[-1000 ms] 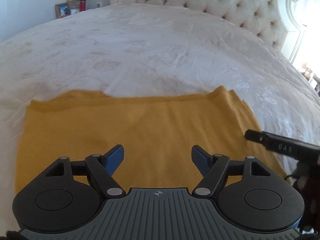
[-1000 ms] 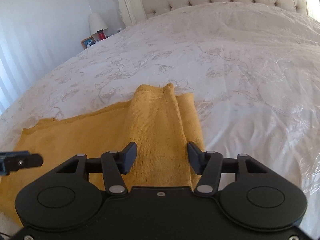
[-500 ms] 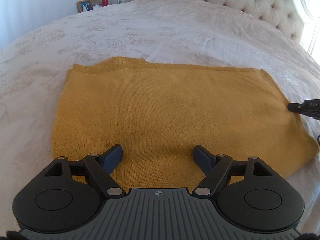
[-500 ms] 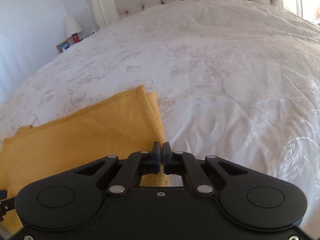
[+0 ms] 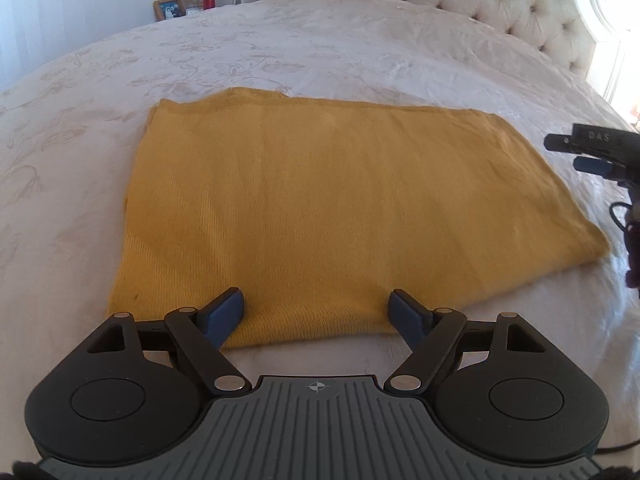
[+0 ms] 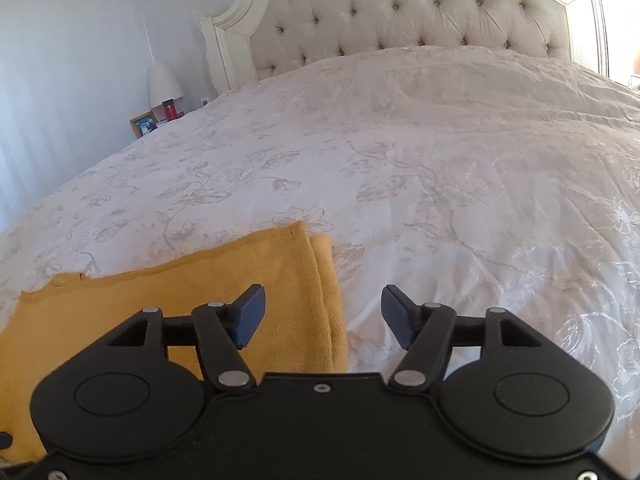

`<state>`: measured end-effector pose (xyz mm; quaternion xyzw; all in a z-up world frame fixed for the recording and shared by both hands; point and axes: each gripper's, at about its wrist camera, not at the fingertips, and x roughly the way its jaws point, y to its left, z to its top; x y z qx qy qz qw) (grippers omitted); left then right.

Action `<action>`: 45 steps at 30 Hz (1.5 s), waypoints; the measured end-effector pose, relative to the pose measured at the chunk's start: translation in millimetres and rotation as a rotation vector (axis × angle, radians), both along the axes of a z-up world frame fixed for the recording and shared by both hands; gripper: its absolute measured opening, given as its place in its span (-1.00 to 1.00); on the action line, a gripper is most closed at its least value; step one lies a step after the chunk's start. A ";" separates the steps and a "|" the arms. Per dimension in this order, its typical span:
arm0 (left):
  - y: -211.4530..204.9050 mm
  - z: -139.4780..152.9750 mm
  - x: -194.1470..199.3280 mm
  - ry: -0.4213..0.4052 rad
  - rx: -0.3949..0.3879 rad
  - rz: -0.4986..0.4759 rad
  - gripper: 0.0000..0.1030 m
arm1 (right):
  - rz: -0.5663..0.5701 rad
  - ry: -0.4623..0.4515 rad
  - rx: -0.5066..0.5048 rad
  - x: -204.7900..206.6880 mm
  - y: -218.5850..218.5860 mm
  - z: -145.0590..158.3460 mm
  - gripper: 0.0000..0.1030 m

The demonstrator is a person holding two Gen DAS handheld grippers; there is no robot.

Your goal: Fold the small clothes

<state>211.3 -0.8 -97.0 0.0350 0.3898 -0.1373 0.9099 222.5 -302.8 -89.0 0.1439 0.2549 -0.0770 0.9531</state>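
A mustard-yellow knit garment (image 5: 328, 208) lies folded flat on the white bedspread (image 5: 360, 60). My left gripper (image 5: 316, 312) hovers open over its near edge, nothing between the blue pads. In the right wrist view the garment's (image 6: 200, 292) folded right edge runs under my right gripper (image 6: 323, 310), whose jaws are opening and hold nothing. The left pad is over the cloth and the right pad is over bare bedspread (image 6: 460, 200). The right gripper's tips (image 5: 580, 152) show at the right border of the left wrist view, beside the garment.
A tufted cream headboard (image 6: 420, 12) stands at the far end of the bed. A nightstand at the far left holds a lamp (image 6: 164, 80), a red cup (image 6: 170, 110) and a photo frame (image 6: 144, 124). The bedspread stretches wide beyond the garment.
The left gripper drew back toward the garment's near edge, so the whole garment shows. The right gripper shut, then opened again, and the raised fold it stood over now lies flat.
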 end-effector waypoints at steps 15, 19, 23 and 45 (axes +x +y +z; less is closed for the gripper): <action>2.1 -18.8 -53.3 -0.117 0.002 0.017 0.81 | 0.219 0.236 -0.149 -35.9 49.3 -27.0 0.73; 2.5 -21.2 -57.5 -0.157 -0.007 0.019 0.81 | 0.228 0.274 -0.124 -47.4 44.1 -24.7 0.83; 3.6 -20.6 -58.0 -0.157 -0.017 0.018 0.81 | 0.204 0.208 0.070 -67.4 15.6 -20.0 0.83; 24.2 31.1 -57.5 -0.144 -0.112 -0.089 0.78 | 0.130 0.059 0.580 23.7 -28.4 -47.6 1.00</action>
